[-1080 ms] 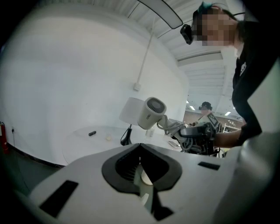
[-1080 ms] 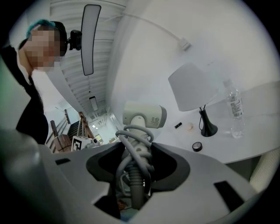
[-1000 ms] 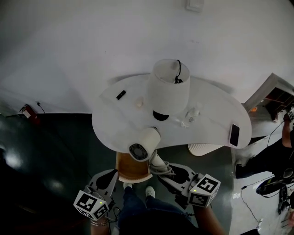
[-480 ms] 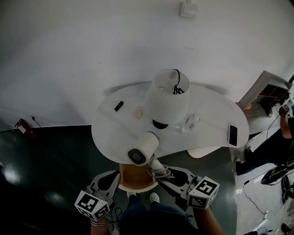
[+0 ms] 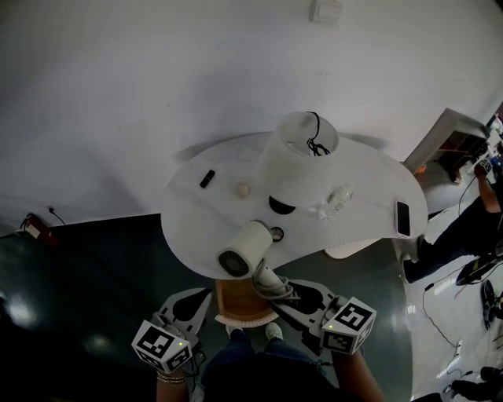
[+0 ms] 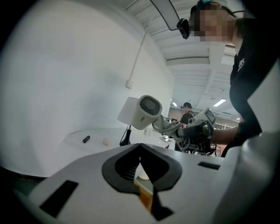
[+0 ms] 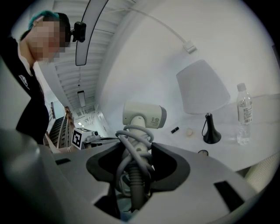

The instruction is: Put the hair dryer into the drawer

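Tiny print on hair dryer (image 7: 146, 116) illegible.

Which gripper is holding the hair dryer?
The right gripper: its jaws clamp the hair dryer by its cord-wrapped handle. The left gripper has its jaws together on nothing.

A plain white wall (image 5: 157, 78) fills the far side, with a small white wall plate (image 5: 324, 9) high on it. Against it stands a curved white table (image 5: 196, 228) bearing a white-shaded lamp (image 5: 302, 169). The near floor (image 5: 78, 298) is dark and glossy. Ceiling strip lights (image 6: 219, 102) glow at far right.
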Tool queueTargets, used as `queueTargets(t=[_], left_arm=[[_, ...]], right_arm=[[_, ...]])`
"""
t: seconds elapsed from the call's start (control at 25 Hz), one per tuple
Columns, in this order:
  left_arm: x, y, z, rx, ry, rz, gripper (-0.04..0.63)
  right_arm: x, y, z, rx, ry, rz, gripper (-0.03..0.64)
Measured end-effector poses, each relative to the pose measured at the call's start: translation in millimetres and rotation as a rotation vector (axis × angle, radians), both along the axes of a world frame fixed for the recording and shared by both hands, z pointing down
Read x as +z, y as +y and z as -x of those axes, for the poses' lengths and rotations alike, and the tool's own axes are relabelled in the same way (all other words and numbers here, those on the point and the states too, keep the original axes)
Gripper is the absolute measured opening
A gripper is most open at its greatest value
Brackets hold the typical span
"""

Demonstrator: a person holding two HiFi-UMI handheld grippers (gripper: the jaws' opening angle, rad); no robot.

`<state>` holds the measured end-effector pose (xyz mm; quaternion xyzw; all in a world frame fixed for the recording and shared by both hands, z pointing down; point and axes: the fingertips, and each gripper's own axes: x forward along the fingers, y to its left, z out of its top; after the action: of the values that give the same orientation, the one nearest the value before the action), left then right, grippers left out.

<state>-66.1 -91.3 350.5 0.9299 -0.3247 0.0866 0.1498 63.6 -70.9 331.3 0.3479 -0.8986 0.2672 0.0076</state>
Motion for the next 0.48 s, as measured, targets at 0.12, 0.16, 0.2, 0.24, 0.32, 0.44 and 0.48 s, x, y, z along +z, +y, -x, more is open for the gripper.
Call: queueTargets(t=[0.12,0.16,0.2,0.24,0.32,0.44,0.48], left_arm=[[9,-2,10,0.014,-0.003,0.023,0.015],[11,-3,14,0.019,-0.002,0.032,0.015],[13,-4,17,0.027,0.001,0.038,0.015],[14,-6,20,0.034,0.006,0.044,0.015],[15,-10,26,0.043,0.015,0.051,0.015],[20,-16,32,0.064,0.024,0.057,0.015],[22,-18,34,0.07,0.031,0.061,0.015]], right_arm=[[9,0,8,0.015,0.019,0.019,0.202],[12,1,10,0.02,0.032,0.025,0.202],[14,1,12,0.026,0.043,0.031,0.202],[16,2,14,0.034,0.054,0.035,0.202],[20,3,16,0.049,0.076,0.043,0.202],[30,5,18,0.069,0.13,0.062,0.202],[33,6,19,0.08,0.146,0.067,0.202]])
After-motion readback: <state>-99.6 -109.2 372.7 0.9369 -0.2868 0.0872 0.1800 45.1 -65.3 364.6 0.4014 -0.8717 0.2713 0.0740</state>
